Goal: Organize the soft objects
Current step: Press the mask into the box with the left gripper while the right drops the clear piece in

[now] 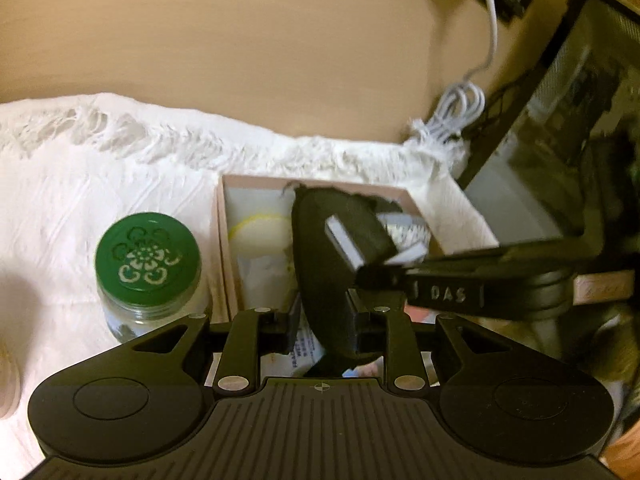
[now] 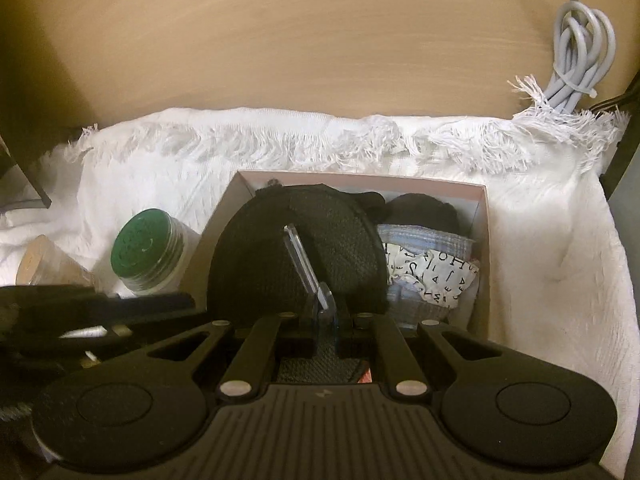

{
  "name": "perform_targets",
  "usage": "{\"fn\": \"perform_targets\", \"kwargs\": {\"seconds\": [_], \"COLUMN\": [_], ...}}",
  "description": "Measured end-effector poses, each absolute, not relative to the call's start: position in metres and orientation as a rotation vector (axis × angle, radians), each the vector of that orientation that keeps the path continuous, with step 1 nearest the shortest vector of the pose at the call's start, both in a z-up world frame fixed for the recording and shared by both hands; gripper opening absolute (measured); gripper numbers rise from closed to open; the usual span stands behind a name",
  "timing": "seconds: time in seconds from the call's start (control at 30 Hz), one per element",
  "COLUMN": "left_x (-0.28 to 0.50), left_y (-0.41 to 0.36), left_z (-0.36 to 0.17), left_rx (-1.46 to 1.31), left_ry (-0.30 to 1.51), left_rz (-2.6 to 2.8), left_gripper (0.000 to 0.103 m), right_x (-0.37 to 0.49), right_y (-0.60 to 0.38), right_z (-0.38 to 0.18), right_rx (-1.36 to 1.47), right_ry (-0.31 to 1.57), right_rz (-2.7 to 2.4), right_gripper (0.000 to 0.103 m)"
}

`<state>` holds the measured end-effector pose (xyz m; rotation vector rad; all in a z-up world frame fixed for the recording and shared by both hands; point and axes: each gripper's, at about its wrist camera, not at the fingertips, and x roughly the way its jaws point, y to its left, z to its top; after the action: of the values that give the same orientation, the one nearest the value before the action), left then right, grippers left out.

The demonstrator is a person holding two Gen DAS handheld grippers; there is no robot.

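Black mesh pad [image 2: 292,256]: on edge, long axis running front-to-back over the pink box [image 2: 482,216].
Left gripper [image 1: 326,320]: jaws pinching pad's near edge.
Right gripper [image 2: 326,320]: jaws pressed together on pad.
Room: bare white cloth [image 2: 540,240] right of box; jar [image 2: 148,252] just left.

The left gripper [image 1: 325,322] sat at the lower centre of its view, angled downward, jaws nearly closed on a black mesh pad [image 1: 320,264]. The right gripper [image 2: 325,314] reached in from the right edge there, pinched shut on the same pad.
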<state>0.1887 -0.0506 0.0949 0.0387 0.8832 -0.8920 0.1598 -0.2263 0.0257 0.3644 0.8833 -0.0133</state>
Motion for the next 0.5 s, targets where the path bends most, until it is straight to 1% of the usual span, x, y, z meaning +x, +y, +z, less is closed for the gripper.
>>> {"fn": "perform_targets", "kwargs": {"seconds": [0.33,0.5], "left_x": [0.185,0.182], "left_y": [-0.079,-0.082], "left_z": [0.078,0.077], "left_rx": [0.090,0.118], "left_ry": [0.922,0.901], "left_rz": [-0.907,-0.901], "left_gripper": [0.024,0.024], "right_x": [0.138,0.145], "right_y": [-0.247,-0.244], "right_z": [0.039,0.029], "right_rx": [0.357,0.333], "right_ry": [0.847,0.876], "right_rz": [-0.061,-0.056], "right_gripper": [0.007,0.007]}}
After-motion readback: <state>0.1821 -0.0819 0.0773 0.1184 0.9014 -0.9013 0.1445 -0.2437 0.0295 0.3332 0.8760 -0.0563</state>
